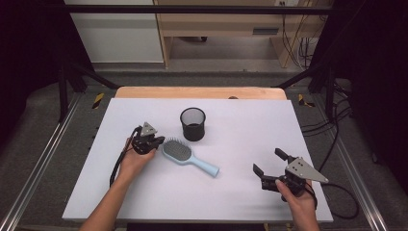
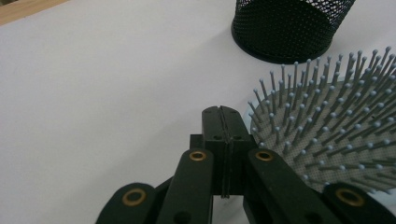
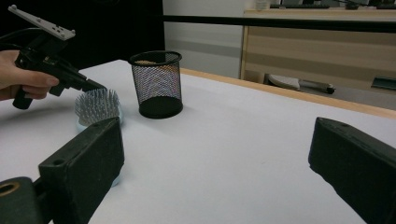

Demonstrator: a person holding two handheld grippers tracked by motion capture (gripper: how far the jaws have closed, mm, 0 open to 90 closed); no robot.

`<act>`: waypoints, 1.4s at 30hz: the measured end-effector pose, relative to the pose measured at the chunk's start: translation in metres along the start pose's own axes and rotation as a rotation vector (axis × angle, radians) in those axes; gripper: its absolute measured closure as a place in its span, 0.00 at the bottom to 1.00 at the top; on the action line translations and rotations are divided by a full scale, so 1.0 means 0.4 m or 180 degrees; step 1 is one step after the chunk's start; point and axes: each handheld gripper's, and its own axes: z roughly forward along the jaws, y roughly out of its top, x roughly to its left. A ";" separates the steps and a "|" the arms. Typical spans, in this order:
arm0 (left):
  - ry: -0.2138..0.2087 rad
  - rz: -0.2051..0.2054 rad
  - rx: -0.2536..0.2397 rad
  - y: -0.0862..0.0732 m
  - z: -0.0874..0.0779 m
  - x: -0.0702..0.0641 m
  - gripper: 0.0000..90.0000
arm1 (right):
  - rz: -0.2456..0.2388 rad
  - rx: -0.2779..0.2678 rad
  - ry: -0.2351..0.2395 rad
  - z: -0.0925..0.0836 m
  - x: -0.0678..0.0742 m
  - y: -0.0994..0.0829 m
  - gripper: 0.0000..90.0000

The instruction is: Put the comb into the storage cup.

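left hand-held gripper clenched beside the hairbrush, right one released

the left hand-held gripper (image 1: pixel 155 141) sat with its jaws pressed flat together, nothing between them, its tip just beside the bristled head of the light blue hairbrush (image 1: pixel 188 157). whether the tip touched the brush head could not be told. the brush lay bristles up on the white counter (image 1: pixel 240 192), its head at that gripper and its handle running away toward the right hand-held gripper (image 1: pixel 268 162). a black mesh cup (image 1: pixel 193 123) stood upright just beyond the left gripper's tip, near the brush head but apart from it. the right hand-held gripper was released, its jaws spread wide over bare counter, well apart from the brush handle's end. each gripper was gripped by a hand (image 1: pixel 132 161) coming from the near edge.
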 end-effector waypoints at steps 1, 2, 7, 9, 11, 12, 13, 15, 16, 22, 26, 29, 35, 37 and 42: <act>-0.0007 -0.0008 0.0008 -0.003 0.001 0.001 1.00 | 0.0000 0.0000 0.0002 0.000 0.001 0.000 0.04; -0.0013 -0.0008 0.0017 -0.004 0.002 0.001 1.00 | 0.0002 0.0002 0.0002 0.000 0.001 0.000 0.04; -0.0047 0.0012 0.0068 -0.010 0.011 -0.004 1.00 | 0.0006 -0.0001 -0.0001 -0.001 0.001 0.000 0.04; -0.0044 0.0009 0.0071 -0.012 0.013 -0.005 1.00 | 0.0006 0.0001 -0.0002 -0.001 0.000 0.000 0.04; -0.0042 -0.0001 0.0065 -0.013 0.012 -0.006 1.00 | 0.0007 -0.0001 -0.0003 -0.001 0.001 0.000 0.04; -0.0040 0.0003 0.0067 -0.013 0.012 -0.007 1.00 | 0.0000 -0.0005 0.0001 -0.001 0.001 0.000 0.04; -0.0046 0.0004 0.0069 -0.012 0.012 -0.009 1.00 | 0.0004 -0.0002 0.0001 0.000 0.001 0.000 0.04; -0.0066 0.0015 0.0068 -0.011 0.011 -0.014 1.00 | -0.0001 0.0001 0.0002 0.000 0.001 0.000 0.04; -0.0075 0.0022 0.0058 -0.010 0.012 -0.020 1.00 | -0.0002 0.0002 0.0001 0.000 0.001 0.000 0.04; -0.0166 0.0095 0.0029 -0.004 0.016 -0.068 1.00 | -0.0014 0.0008 0.0004 0.001 0.002 0.000 0.04; -0.0251 0.0190 0.0009 0.003 0.023 -0.116 1.00 | -0.0011 0.0011 0.0004 0.001 0.002 0.000 0.04; -0.0311 0.0234 0.0001 0.009 0.029 -0.149 1.00 | -0.0015 0.0013 0.0003 0.001 0.002 0.000 0.04; -0.0395 0.0331 0.0000 0.020 0.039 -0.196 1.00 | -0.0012 0.0013 0.0005 0.001 0.002 0.000 0.04; -0.0434 0.0368 -0.0008 0.023 0.042 -0.213 1.00 | -0.0005 0.0015 0.0011 0.001 0.002 0.000 0.04; -0.0449 0.0412 -0.0014 0.025 0.043 -0.229 1.00 | -0.0002 0.0025 0.0014 0.002 0.004 0.000 0.04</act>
